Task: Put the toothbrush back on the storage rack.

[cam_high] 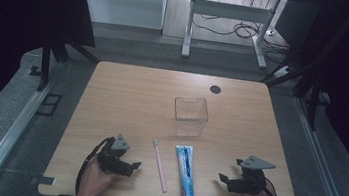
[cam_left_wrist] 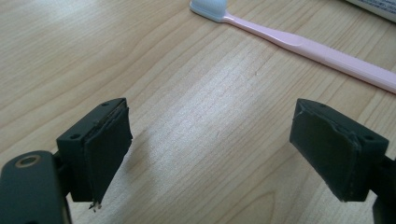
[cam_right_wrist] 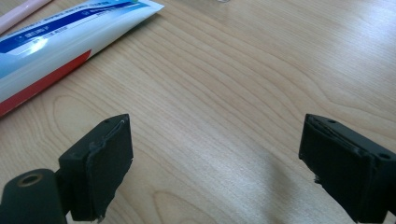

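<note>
Wooden table (cam_high: 127,97), toothbrush (cam_high: 160,165), toothpaste (cam_high: 185,172)

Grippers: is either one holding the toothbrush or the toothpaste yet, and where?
Nothing is held. The left gripper and right gripper are open over bare table, apart from the toothbrush and toothpaste.

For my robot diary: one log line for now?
left gripper: open, empty | right gripper: open, empty | toothbrush, toothpaste: untouched

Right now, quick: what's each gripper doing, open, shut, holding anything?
Left gripper: open, nothing between its jaws, resting near the pink toothbrush.
Right gripper: open, holding nothing, beside the toothpaste tube.
</note>
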A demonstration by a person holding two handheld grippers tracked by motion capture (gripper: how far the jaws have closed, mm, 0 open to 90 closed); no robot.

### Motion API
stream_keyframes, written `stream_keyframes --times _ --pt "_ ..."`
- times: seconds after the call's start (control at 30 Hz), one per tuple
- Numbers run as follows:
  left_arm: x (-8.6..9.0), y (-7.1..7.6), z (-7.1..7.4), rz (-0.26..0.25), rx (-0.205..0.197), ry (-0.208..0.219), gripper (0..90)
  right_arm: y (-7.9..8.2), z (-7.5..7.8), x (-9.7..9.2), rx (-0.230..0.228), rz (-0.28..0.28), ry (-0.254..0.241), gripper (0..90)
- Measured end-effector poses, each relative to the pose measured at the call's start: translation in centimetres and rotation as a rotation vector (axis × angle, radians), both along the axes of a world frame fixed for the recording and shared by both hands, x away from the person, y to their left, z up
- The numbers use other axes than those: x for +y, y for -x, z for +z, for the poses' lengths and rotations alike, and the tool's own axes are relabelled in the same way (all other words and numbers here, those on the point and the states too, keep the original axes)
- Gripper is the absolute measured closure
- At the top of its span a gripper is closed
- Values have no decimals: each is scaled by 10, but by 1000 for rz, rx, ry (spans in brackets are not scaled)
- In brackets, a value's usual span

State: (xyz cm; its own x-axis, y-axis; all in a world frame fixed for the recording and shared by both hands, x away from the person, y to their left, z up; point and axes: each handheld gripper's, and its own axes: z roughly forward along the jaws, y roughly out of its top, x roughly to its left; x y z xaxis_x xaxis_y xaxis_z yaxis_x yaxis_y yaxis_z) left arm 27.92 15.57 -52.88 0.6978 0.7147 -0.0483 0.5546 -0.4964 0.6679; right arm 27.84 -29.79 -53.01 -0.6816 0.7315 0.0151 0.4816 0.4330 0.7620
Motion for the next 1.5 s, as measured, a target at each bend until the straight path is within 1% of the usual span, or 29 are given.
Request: stream_keyframes --times 0.1,0.13,0.2,0.23,0.27,0.3,0.33,0.37,0.4,0.5,0.53,0.57,0.6,0.73,0.8,0.9,0.97,1.0,1.07,1.1,1.13,1.23,1.27,1.3,1.33,1.47,1.5 --pt "0 0 -2 0 6 1 128 -1 0 -1 2 -6 -6 100" --pt "-1 0 -2 9 12 8 128 -1 0 -2 3 -7 -7 100" --pt "-1 0 -2 8 -10 15 129 -1 0 -1 1 -6 -8 100" --pt "-1 1 -1 6 -16 25 129 -1 0 -1 0 -4 -8 100" --pt "-1 1 -1 6 -16 25 128 -1 0 -1 0 -4 -8 100" --pt "-1 1 0 9 -13 41 128 -1 0 0 -3 -2 -9 100" --pt "-1 0 0 11 -3 43 128 -1 0 0 -4 -2 -9 100" --pt "-1 0 0 11 -3 43 128 -1 0 0 -5 -2 -8 100" --pt "-2 0 0 17 9 41 128 -1 0 0 -6 -2 -7 100" --pt "-2 0 0 23 24 34 129 -1 0 -1 -7 -2 -8 101" --pt "-2 -1 1 26 29 38 129 -1 0 -1 -9 -4 -9 102" --pt "-2 -1 1 26 29 38 129 -1 0 -1 -9 -5 -10 103" --pt "-3 -1 2 28 43 39 130 -1 0 -1 -8 -6 -9 103" --pt "-3 -1 4 36 50 41 131 -1 0 -1 -7 -7 -9 107" --pt "-3 -1 6 36 60 51 135 -1 0 -1 -9 -8 -6 109" --pt "-4 -1 7 39 62 46 139 -1 0 -1 -9 -9 -8 110" --pt "-5 0 8 33 58 38 178 -1 0 -1 -9 -9 -10 111" --pt "-6 1 9 29 50 28 178 -1 0 -1 -9 -10 -10 112" --pt "-8 3 10 22 38 15 246 -1 0 -2 -9 -12 -12 114" --pt "-8 3 11 16 36 13 302 -1 0 -2 -10 -12 -11 115" --pt "-8 4 12 13 31 13 332 -1 1 -2 -11 -12 -12 116" --pt "-8 4 13 9 33 14 409 -1 1 -2 -11 -12 -13 116" --pt "-8 5 14 4 35 16 409 -1 1 -2 -11 -12 -13 117" --pt "-9 5 14 1 37 16 438 -1 1 -2 -11 -12 -13 117" --pt "-10 5 14 -11 42 13 490 -1 1 -2 -12 -13 -13 118" --pt "-13 6 14 -22 45 -1 577 -1 1 -2 -12 -13 -15 120" --pt "-15 6 14 -26 44 -4 577 -1 1 -2 -12 -13 -15 120"
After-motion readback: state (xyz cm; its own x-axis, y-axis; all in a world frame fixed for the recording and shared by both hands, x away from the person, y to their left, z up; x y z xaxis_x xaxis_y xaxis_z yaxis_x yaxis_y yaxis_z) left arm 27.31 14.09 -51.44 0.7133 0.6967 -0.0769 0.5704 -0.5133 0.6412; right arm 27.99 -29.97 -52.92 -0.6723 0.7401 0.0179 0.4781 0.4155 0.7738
